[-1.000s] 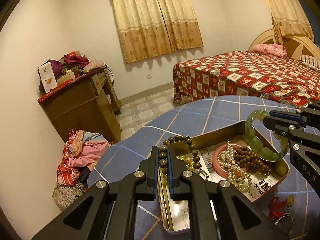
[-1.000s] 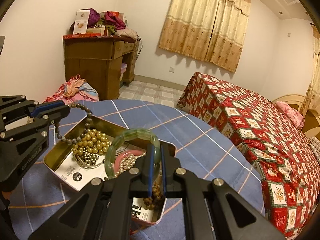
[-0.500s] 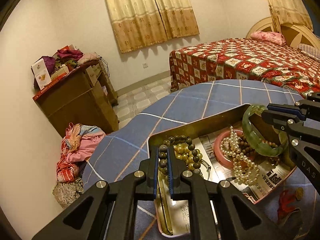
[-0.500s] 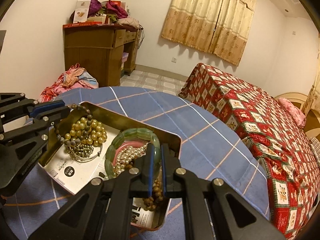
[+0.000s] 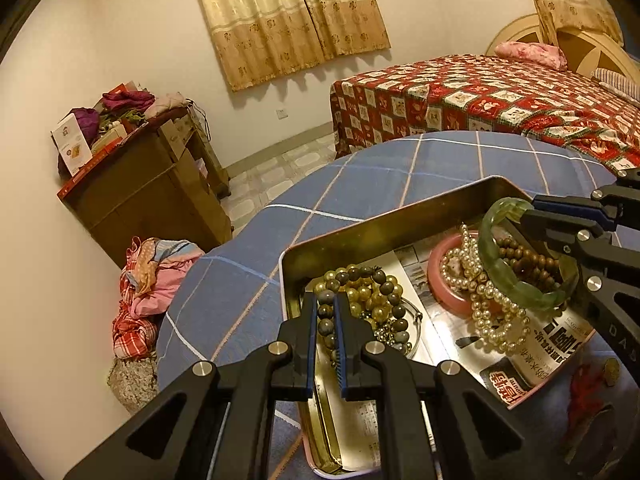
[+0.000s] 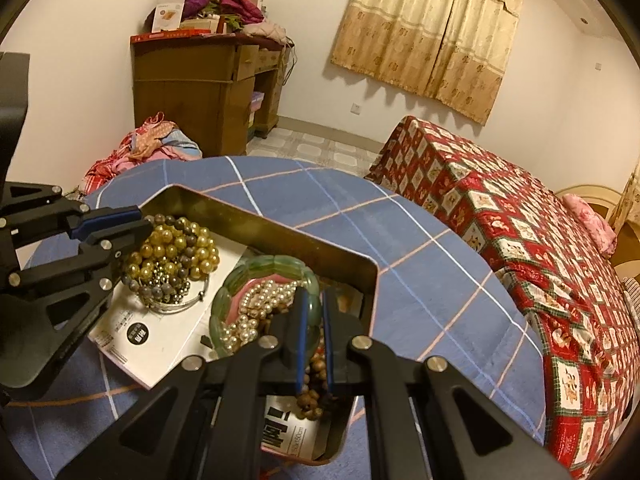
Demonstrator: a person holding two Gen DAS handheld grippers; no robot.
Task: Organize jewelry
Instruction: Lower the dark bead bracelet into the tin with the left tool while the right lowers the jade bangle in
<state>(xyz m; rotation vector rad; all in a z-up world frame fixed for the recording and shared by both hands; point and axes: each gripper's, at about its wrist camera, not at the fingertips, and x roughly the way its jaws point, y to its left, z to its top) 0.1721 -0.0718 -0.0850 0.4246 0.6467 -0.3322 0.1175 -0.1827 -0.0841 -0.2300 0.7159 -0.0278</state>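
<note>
On the blue checked desk, a gold metal tray lined with printed paper is set, its long axis running from the left gripper's side across to the right gripper's side, one long wall turned toward the bed.

Left end of tray: a dark grey bead bracelet is clamped between the closed fingers of the left gripper; its loop is laid over a heap of gold beads and a thin metal bangle, the free part of the loop pointing away from the gripper toward the tray's far wall.

Right end of tray: a green jade bangle is gripped on its near rim by the closed fingers of the right gripper. The ring is held tilted, its lower rim down among the other pieces and its upper rim raised near the tray's far wall. Beneath and within it a pink bangle, a white pearl strand and a brown wooden bead strand are piled, touching one another.

Beyond the desk's far edge: a wooden cabinet, a heap of clothes on the floor, curtains.
</note>
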